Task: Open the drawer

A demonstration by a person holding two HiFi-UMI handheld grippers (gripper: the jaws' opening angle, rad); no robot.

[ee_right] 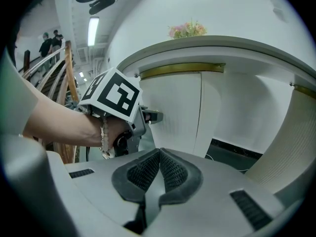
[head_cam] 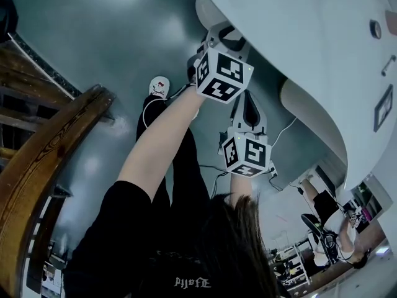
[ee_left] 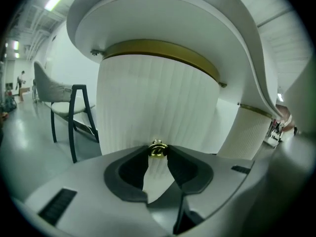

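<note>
The drawer front (ee_left: 158, 100) is a curved white ribbed panel under a gold band (ee_left: 163, 51) of a white counter. A small gold knob (ee_left: 157, 150) sticks out of it. In the left gripper view my left gripper (ee_left: 157, 152) has both pads pressed on the knob, one on each side. In the right gripper view the left gripper (ee_right: 152, 116) reaches the same white panel (ee_right: 173, 110), held by a hand with a bracelet. My right gripper (ee_right: 159, 153) hangs back from the counter, shut, with nothing between its pads. In the head view both marker cubes (head_cam: 222, 73) (head_cam: 247, 154) show under the counter's edge.
A dark-legged chair (ee_left: 69, 105) stands on the floor left of the counter. A wooden stair railing (head_cam: 43, 160) runs along the left. Flowers (ee_right: 186, 29) sit on the counter top. A second ribbed column (ee_left: 249, 130) stands at the right. Cables lie on the floor (head_cam: 217, 179).
</note>
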